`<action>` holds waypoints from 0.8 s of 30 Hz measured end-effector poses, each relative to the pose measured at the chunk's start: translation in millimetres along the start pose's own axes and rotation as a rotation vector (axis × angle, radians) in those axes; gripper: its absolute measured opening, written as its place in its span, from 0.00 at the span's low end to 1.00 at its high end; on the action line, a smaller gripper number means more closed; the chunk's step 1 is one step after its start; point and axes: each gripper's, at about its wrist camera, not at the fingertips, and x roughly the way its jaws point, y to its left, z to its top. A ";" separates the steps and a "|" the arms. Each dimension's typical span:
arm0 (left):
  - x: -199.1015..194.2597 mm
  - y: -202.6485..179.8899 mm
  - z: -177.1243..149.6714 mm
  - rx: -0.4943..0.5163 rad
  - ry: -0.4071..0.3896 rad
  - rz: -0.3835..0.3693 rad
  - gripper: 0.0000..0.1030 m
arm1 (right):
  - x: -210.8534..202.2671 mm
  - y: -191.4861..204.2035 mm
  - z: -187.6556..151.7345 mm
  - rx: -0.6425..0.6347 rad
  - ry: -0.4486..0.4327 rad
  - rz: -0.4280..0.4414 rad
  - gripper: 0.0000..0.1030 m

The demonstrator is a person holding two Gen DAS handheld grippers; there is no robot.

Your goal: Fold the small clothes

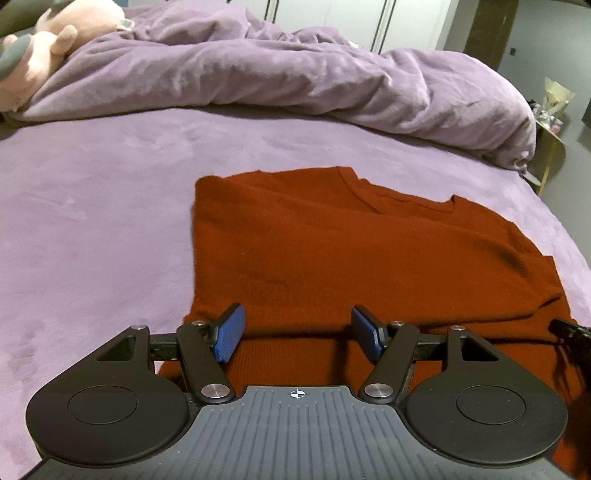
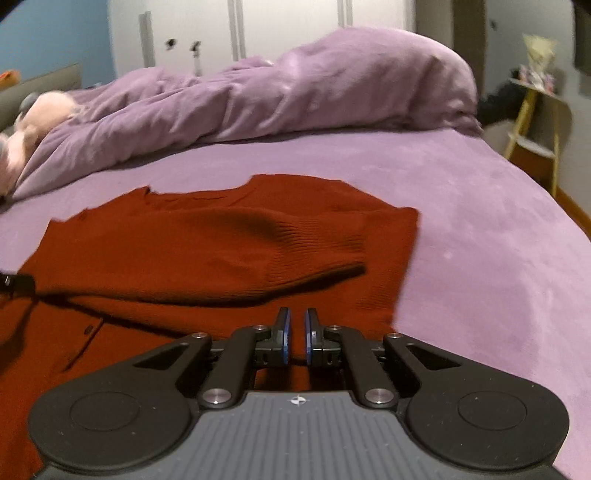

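Sleeve fold done on rust-red knit sweater [image 1: 332, 251]; left gripper [image 1: 297, 334] jaws apart, right gripper [image 2: 297, 334] jaws together, seemingly empty. Next, likely: pinch hem, fold upward.

One red sweater [image 1: 332, 251], one bunched purple duvet [image 1: 258, 74], one pink plush toy [image 1: 62, 33], two grippers.

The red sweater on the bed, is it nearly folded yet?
Partly. The red sweater lies flat on the purple bed, and one sleeve is already folded across its body. Right now the left gripper hovers over the near hem with jaws open, and the right gripper has its jaws shut over the near edge; whether it pinches fabric is unclear. Folding it smaller is left.
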 end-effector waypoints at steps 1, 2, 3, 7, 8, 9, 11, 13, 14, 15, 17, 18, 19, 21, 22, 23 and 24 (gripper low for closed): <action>-6.1 0.7 -1.7 -0.004 0.007 -0.001 0.67 | -4.4 -2.9 1.4 0.018 0.013 -0.008 0.05; -14.0 2.3 -4.8 -0.010 0.013 -0.009 0.67 | -11.5 -6.6 0.8 0.044 0.025 0.000 0.10; -24.8 5.5 -11.1 -0.018 0.012 -0.025 0.68 | -19.9 -11.3 -2.4 0.074 0.046 0.031 0.13; -63.5 19.8 -47.0 -0.023 0.045 -0.042 0.70 | -63.6 -34.9 -45.5 0.143 0.129 0.080 0.21; -73.4 23.7 -58.0 -0.019 0.056 -0.028 0.70 | -81.1 -40.3 -59.9 0.143 0.127 0.074 0.21; -83.3 27.9 -69.0 -0.015 0.069 -0.011 0.70 | -98.4 -45.3 -72.9 0.145 0.126 0.070 0.22; -101.9 36.2 -89.8 -0.007 0.091 0.016 0.71 | -131.7 -54.2 -96.1 0.154 0.124 0.070 0.22; -115.5 41.7 -105.5 0.004 0.115 0.046 0.71 | -158.9 -60.2 -113.0 0.162 0.125 0.058 0.22; -121.4 43.2 -111.7 0.018 0.123 0.053 0.71 | -169.3 -61.9 -117.2 0.157 0.132 0.028 0.28; -127.4 44.2 -117.6 0.031 0.126 0.062 0.71 | -176.9 -64.0 -122.0 0.161 0.140 -0.002 0.35; -136.2 47.6 -125.6 0.052 0.134 0.095 0.71 | -186.5 -71.2 -131.4 0.213 0.159 -0.006 0.43; -138.7 50.4 -127.1 0.050 0.140 0.107 0.71 | -188.8 -74.9 -135.4 0.248 0.172 0.022 0.43; -141.2 54.3 -128.2 0.036 0.148 0.108 0.71 | -190.2 -77.2 -137.7 0.280 0.182 0.045 0.43; -145.1 62.7 -130.3 -0.020 0.163 0.065 0.71 | -190.5 -78.8 -142.6 0.341 0.199 0.106 0.43; -145.8 66.6 -131.9 -0.059 0.176 0.038 0.71 | -189.5 -78.7 -144.7 0.366 0.202 0.132 0.42; -145.9 68.1 -133.5 -0.084 0.187 0.009 0.71 | -188.5 -77.9 -147.0 0.386 0.206 0.147 0.42; -145.9 69.6 -136.8 -0.099 0.198 -0.022 0.71 | -186.5 -77.5 -148.9 0.401 0.213 0.162 0.42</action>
